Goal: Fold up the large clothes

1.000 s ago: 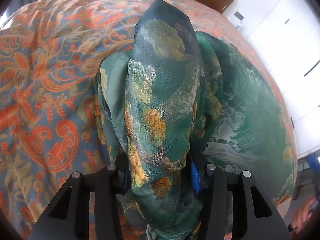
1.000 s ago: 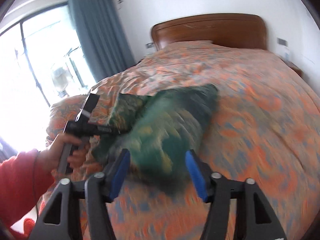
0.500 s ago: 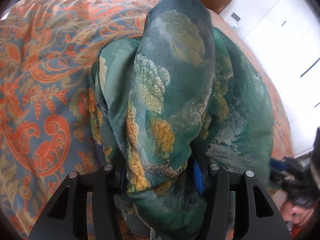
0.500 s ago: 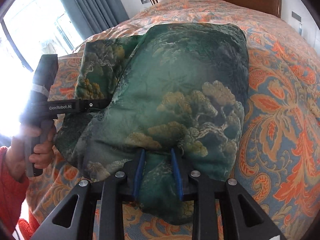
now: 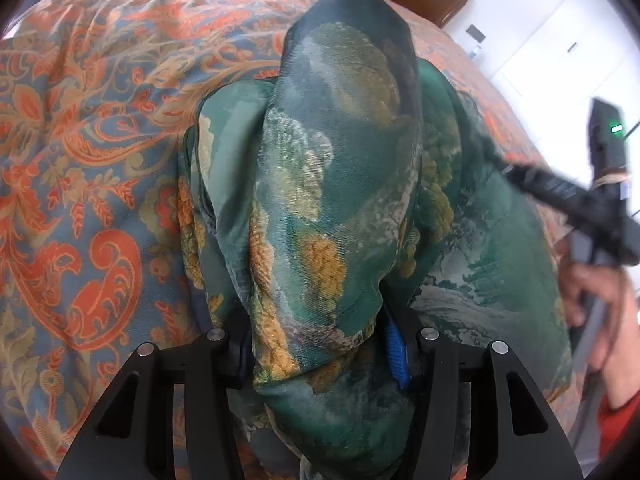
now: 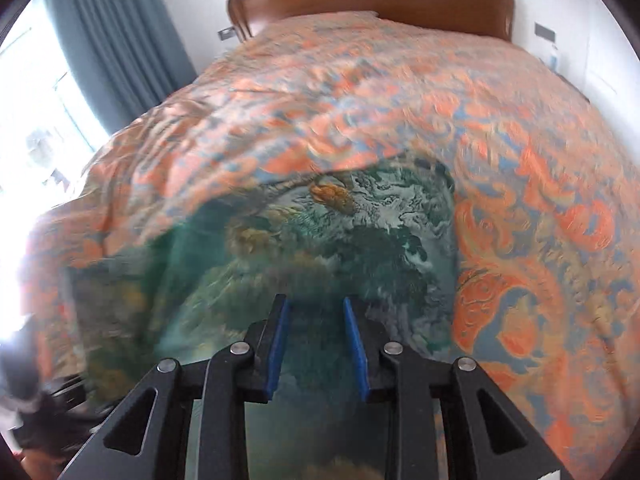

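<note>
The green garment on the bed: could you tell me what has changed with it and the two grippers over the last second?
The right hand-held gripper swung in over the green garment, its jaws narrowing around a fold; the blur hides whether they pinch it. The left hand-held gripper stayed clamped on its bunched fold, and the garment stayed on the orange paisley bedspread.

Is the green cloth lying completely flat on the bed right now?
No, the green cloth is bunched up in a tall fold rising from the left gripper, above the bed.

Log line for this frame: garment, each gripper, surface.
garment: green print, bunched on bedspread | left gripper: shut on garment | right gripper: jaws just closed, fabric between them, blurred
</note>
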### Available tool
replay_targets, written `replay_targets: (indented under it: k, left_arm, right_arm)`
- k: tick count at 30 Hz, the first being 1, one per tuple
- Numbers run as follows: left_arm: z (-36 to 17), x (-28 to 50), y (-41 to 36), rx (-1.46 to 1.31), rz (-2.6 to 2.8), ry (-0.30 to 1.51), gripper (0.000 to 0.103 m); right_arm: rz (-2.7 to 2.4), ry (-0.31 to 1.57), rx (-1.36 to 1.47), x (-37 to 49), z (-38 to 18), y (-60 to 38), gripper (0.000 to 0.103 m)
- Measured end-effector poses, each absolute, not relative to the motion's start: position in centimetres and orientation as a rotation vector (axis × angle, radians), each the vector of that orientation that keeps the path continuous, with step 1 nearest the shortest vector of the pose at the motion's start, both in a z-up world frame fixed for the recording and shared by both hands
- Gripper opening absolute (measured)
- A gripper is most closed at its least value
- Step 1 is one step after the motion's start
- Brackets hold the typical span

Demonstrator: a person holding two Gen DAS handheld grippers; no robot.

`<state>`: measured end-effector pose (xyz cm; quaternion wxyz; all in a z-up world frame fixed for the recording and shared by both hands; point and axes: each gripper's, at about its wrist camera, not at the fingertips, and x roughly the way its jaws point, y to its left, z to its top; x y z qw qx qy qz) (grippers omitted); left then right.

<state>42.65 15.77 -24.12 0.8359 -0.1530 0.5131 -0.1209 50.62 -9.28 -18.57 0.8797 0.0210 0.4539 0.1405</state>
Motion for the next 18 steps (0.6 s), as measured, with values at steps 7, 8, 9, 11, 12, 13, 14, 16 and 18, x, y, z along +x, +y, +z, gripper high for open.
replay_targets:
  k: [7,8,9,11,12,13,14,16,18]
  left_arm:
    - [-24.8,43.4,15.3,-0.326,-0.25,1.09,0.056]
    - [-24.8,43.4,15.3,-0.323,-0.25,1.09,0.056]
    - [-24.9,43.4,15.4,-0.322,-0.25,1.089,0.056]
    - [-24.9,43.5,15.5,-0.328,-0.253,1.086,0.056]
    - [-25.0,43.6,15.6,-0.33,-0.254,1.086,0.056]
    - [-25.1,43.6,15.6,-0.331,-0.255,1.085,0.056]
    - [-25.0,43.7,15.6,-0.332,-0.255,1.085,0.056]
    - [-24.8,43.4,15.6,-0.332,-0.257,1.085,0.056]
    - [-24.8,43.4,15.6,-0.336,-0.259,1.084,0.056]
  right_arm:
    - [0.257,1.029,-0.043,51.9,-21.7,-8.9,0.028]
    - [0.254,1.019,-0.062,51.6,-21.5,-8.7,0.028]
    - [0.249,1.0,-0.082,51.3,-21.2,-8.5,0.028]
    - [0.239,0.919,-0.147,49.3,-19.6,-7.9,0.029]
    - [0.247,0.891,-0.17,48.2,-18.8,-7.6,0.03]
    - [0.27,0.862,-0.193,46.9,-18.0,-7.3,0.03]
    - [0.309,0.834,-0.206,45.2,-17.1,-6.9,0.03]
    - [0.389,0.796,-0.222,41.7,-15.8,-6.4,0.03]
    - [0.463,0.758,-0.245,37.5,-15.1,-5.6,0.03]
